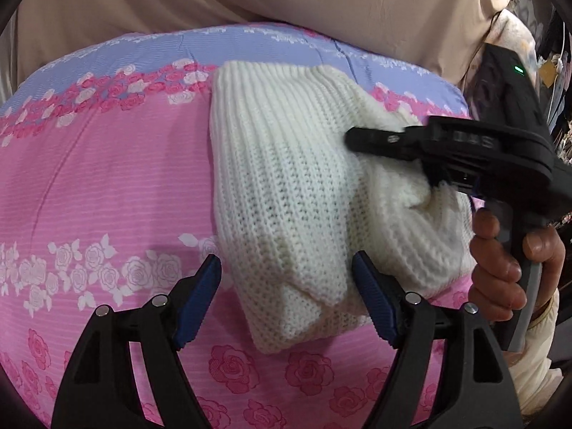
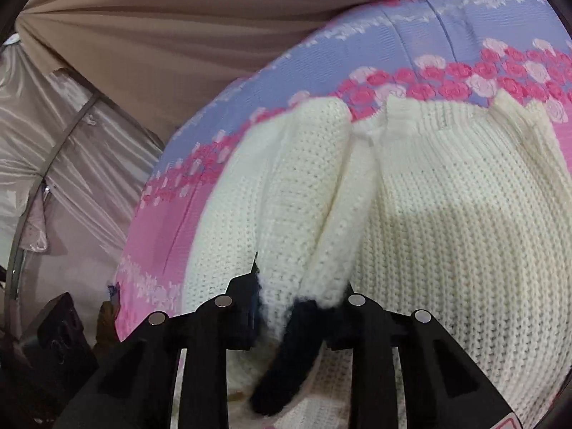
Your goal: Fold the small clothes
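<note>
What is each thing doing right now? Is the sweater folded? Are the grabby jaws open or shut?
White knit sweater: partly folded, lying on the bedspread, one fold bunched up.
Left gripper: jaws open, the sweater's near corner between them, not pressed.
Right gripper: jaws shut on a raised fold of the sweater.
Floral bedspread: spread flat under the sweater.
Green light on the right gripper: lit.
</note>
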Motion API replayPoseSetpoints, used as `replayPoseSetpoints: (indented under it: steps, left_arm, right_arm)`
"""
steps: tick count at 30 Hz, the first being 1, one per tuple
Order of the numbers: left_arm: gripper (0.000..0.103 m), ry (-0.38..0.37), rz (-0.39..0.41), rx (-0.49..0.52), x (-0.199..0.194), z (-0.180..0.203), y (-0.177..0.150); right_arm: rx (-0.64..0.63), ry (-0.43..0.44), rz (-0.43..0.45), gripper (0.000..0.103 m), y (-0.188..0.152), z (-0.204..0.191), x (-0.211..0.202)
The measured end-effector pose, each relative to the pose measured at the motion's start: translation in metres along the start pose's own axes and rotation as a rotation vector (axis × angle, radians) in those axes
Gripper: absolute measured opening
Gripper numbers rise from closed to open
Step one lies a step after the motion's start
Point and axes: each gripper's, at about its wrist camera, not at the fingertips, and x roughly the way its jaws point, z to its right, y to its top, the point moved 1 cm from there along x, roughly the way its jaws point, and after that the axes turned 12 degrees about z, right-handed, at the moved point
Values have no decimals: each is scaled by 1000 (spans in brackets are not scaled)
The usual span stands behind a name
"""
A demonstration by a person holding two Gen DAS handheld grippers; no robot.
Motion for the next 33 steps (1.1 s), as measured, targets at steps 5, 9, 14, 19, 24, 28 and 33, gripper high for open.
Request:
replayPoseSetpoints:
  steps: [5, 9, 14, 19, 24, 28, 33]
  left_arm:
    - [79, -41, 71, -24, -19, 1, 16]
    - [79, -31, 30, 9, 6, 14, 16]
    - [79, -16, 6, 50, 20, 26, 10]
    - [79, -6, -11, 38, 27, 25, 7]
    - [80, 5, -19, 35, 29, 26, 4]
    - [80, 10, -23, 29, 30, 26, 3]
    - [80, 10, -27, 22, 30, 24, 1]
  right_arm:
    - [-58, -79, 123, 24, -1, 22, -50]
    - [94, -203, 52, 28, -18, 77, -40]
    - [17, -247, 170, 64, -16, 51, -88]
    - [-31, -213, 161, 67, -30, 29, -100]
    - [-72, -236, 85, 71, -44, 21, -71]
    - [-37, -237, 79, 72, -49, 32, -60]
    - [-55, -204, 99, 38, -43, 30, -69]
